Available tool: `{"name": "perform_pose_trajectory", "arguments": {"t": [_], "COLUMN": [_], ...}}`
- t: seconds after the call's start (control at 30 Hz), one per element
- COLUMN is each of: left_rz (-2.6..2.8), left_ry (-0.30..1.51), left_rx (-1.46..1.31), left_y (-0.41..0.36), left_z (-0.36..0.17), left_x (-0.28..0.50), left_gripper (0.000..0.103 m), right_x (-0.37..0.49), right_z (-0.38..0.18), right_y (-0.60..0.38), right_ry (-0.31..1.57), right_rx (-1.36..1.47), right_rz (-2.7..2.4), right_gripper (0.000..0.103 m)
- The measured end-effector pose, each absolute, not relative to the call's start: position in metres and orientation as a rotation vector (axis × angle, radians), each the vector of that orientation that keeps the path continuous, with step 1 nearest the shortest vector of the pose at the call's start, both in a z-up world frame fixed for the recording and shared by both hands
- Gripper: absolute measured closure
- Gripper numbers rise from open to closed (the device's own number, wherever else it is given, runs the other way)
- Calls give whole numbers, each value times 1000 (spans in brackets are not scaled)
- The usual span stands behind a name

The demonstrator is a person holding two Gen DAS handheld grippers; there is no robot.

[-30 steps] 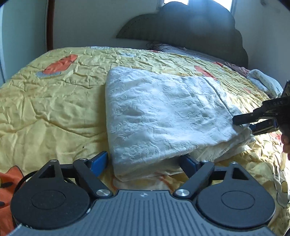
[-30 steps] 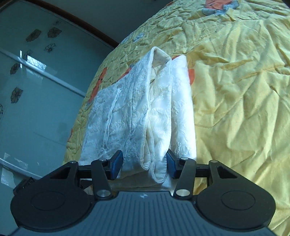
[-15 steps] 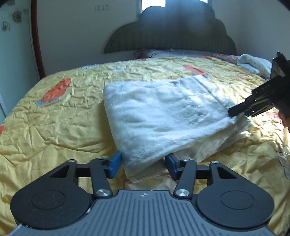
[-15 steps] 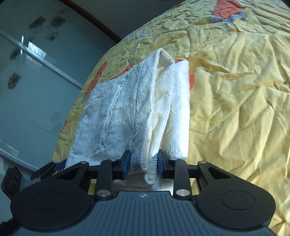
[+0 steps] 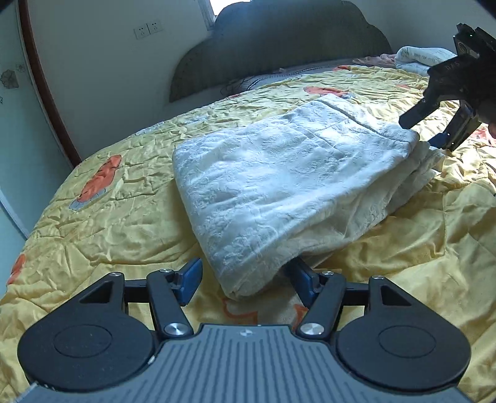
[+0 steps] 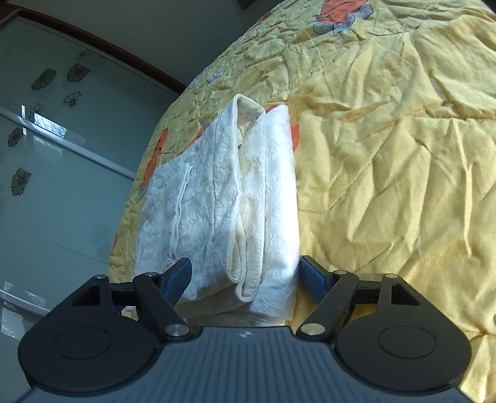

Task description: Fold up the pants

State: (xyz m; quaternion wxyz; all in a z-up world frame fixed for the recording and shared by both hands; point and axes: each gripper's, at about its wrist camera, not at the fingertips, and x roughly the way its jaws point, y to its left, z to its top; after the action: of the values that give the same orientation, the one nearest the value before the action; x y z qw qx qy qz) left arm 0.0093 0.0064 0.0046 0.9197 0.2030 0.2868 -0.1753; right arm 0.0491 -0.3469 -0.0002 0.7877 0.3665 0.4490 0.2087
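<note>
The white embossed pants (image 5: 285, 179) lie folded in a thick stack on the yellow bedspread (image 5: 93, 223). My left gripper (image 5: 248, 279) is open, its blue pads on either side of the stack's near corner. My right gripper (image 6: 245, 276) is open too, its jaws spread around the stack's layered end (image 6: 235, 217). In the left wrist view the right gripper (image 5: 434, 130) hovers at the stack's far right corner with its fingers apart.
A dark padded headboard (image 5: 279, 46) and pillows (image 5: 418, 59) stand at the far end of the bed. A wall with sockets (image 5: 148, 28) is behind. Glass wardrobe doors (image 6: 55, 155) with flower decals are beside the bed.
Both grippers have opened from a narrower grip and let go of the folded stack. The stack now rests on the bedspread. The left gripper has drawn back a little.
</note>
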Motion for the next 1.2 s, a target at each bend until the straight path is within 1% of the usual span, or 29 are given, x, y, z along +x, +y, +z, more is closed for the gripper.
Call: {"name": "perform_pose_trajectory", "arguments": {"t": [0.03,0.07,0.1,0.13,0.2,0.23,0.27,0.33,0.37,0.47,0.6,0.63,0.67,0.7,0.77,0.9,1.0,1.1,1.2], "left_rz": [-359,-364,-369,-362,-365,-368,-369,-367,-365,-364,-371,-368,-367,-365,-364,-365,-367,-366,-364], "left_ry": [585,583,584,583,594,593,589,581,573,562,546,549,552,553,553,568,575,581,587], "left_rx": [413,409,405,408,425,441,458,494,512,552,606,602,600,600,600,581,576,562,546], "left_y": [7,7,7,6,5,4,2,0,-2,-5,-8,-8,-8,-8,-9,-8,-7,-6,-6], "left_z": [4,5,6,8,13,14,13,10,8,6,3,4,4,3,3,5,6,7,6], "left_x": [10,11,12,13,13,13,11,8,6,5,4,5,5,6,6,7,7,9,11], "left_gripper": [42,44,52,55,61,62,65,66,67,68,69,69,69,69,69,70,70,70,71], "right_x": [50,52,53,53,52,52,52,52,51,46,43,43,45,48,52,58,59,51,49], "right_z": [1,3,6,9,19,22,24,22,21,21,23,21,19,15,7,9,19,29,26], "right_y": [-344,-341,-336,-331,-327,-328,-331,-337,-339,-342,-351,-351,-348,-344,-337,-330,-341,-360,-356], "right_ry": [965,965,981,989,981,974,968,978,985,982,944,950,965,994,1033,1034,992,919,959], "right_rx": [775,758,715,655,577,573,583,629,642,648,724,746,739,723,736,691,686,779,777], "right_rz": [443,435,431,432,426,423,420,409,402,380,362,377,380,379,397,409,356,363,410], "right_gripper": [26,32,46,65,64,64,63,62,60,58,58,56,50,48,48,47,47,48,48]}}
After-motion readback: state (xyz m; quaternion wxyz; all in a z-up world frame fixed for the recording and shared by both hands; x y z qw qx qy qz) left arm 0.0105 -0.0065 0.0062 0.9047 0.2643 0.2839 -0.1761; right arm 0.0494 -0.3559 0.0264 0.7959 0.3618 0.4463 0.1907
